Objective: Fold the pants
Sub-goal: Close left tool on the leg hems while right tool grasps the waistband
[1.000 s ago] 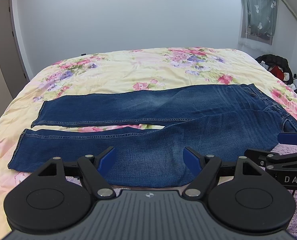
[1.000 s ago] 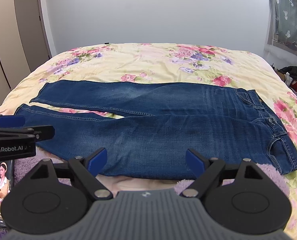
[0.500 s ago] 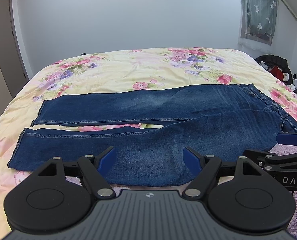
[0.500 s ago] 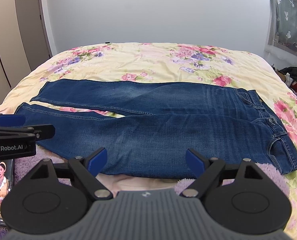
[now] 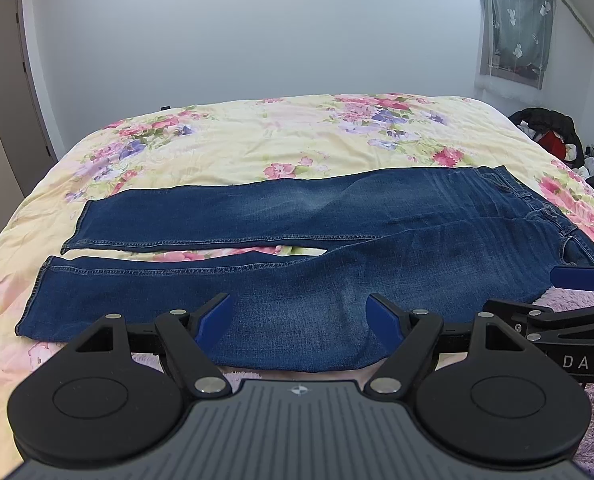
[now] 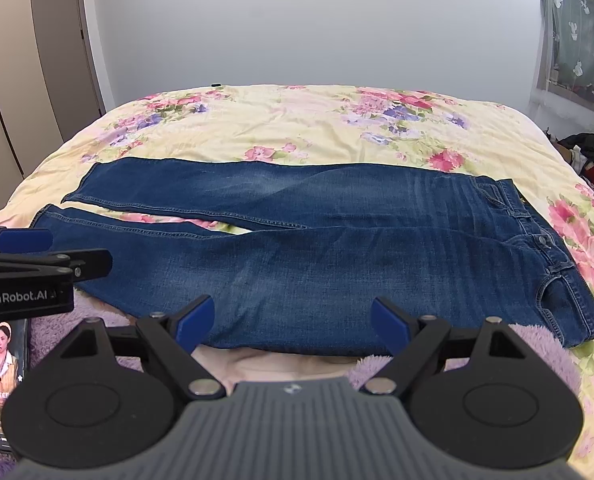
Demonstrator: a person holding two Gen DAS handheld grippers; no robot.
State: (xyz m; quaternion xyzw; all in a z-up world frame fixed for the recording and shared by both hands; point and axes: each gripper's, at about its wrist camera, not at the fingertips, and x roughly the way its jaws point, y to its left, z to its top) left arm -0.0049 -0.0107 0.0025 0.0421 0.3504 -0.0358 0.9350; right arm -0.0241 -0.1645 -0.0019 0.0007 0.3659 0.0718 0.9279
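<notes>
We hold the left gripper (image 5: pixel 300 318) and right gripper (image 6: pixel 293 320) spread wide, empty, just short of the jeans (image 5: pixel 317 248) lying flat on the bedspread (image 5: pixel 257 140) — pinching one denim layer would skew our fold.

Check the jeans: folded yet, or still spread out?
Spread out. The jeans lie flat on the floral bedspread, both legs side by side at full length, waistband to the right, no fold visible.

a home bedroom: a wide bed (image 5: pixel 257 148) under a floral cover fills the view, a curtained window (image 5: pixel 515 28) at two o'clock, a door (image 5: pixel 1 92) at nine o'clock, clothes heaped (image 5: pixel 553 136) at three o'clock.
</notes>
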